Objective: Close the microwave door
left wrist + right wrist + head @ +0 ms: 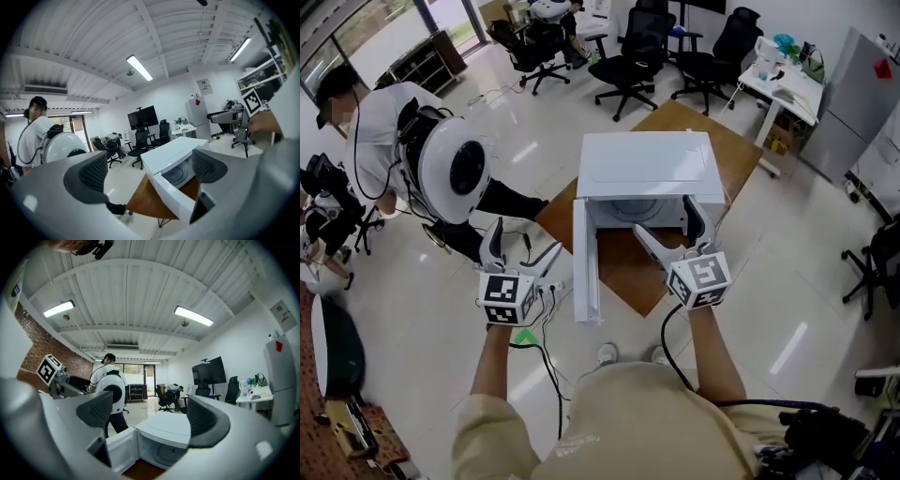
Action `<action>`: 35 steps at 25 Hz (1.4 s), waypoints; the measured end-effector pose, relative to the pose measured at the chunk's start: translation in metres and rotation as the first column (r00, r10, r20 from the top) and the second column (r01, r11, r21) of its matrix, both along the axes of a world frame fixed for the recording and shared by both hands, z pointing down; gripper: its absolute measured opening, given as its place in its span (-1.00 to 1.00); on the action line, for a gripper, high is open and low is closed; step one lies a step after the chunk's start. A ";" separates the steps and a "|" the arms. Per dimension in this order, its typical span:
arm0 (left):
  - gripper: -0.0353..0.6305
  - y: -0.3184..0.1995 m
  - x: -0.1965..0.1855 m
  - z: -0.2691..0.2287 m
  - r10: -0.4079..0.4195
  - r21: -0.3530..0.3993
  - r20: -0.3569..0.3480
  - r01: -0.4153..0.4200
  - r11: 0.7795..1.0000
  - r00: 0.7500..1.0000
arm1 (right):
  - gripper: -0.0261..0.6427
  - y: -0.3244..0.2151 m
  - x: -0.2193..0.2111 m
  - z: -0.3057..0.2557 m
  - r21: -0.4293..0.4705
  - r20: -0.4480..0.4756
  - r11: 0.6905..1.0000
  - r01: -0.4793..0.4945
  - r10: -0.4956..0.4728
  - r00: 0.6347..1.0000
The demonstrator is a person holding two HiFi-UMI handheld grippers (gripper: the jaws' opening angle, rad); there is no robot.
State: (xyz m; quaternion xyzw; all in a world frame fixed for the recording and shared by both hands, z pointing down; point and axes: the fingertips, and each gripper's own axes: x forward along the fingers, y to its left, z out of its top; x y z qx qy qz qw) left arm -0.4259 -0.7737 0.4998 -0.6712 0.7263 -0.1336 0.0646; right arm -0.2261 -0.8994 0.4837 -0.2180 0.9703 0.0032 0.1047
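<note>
- Closest to us, the left gripper (525,242) is held level over the floor, off the table's near-left edge. Its jaws are apart and grip nothing, and its own view shows only the room between the pads. It sits just beside the outer face of the door (584,262), apparently not touching. We judge it is there because that is the face to push on.
- The right gripper (664,217) is above the table's near corner, directly in front of the open cavity. Its jaws also stand apart with nothing between them. We judge that this spot lies in the door's swing path, so this hand will need to clear out before the door comes round.
- The door is hinged on the microwave's left side and points straight out toward us, roughly square to the front. It seems to reach over the table's near-left edge. The closing is not yet done.
- The white microwave (645,164) sits around the middle of the wooden table (619,267), with its cavity facing us and the turntable showing inside.
- Farther off, a person (380,141) wearing a round white pack (455,169) stands on the floor to the left, well apart. Office chairs (628,56) stand beyond the table's far corner. Neither is in the door's way.
</note>
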 end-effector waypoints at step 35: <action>0.23 -0.037 0.043 0.211 -0.078 -0.435 -0.869 -0.679 0.592 0.489 | 0.52 -0.062 0.034 -0.005 -0.111 -0.040 0.987 -0.116 0.112 0.993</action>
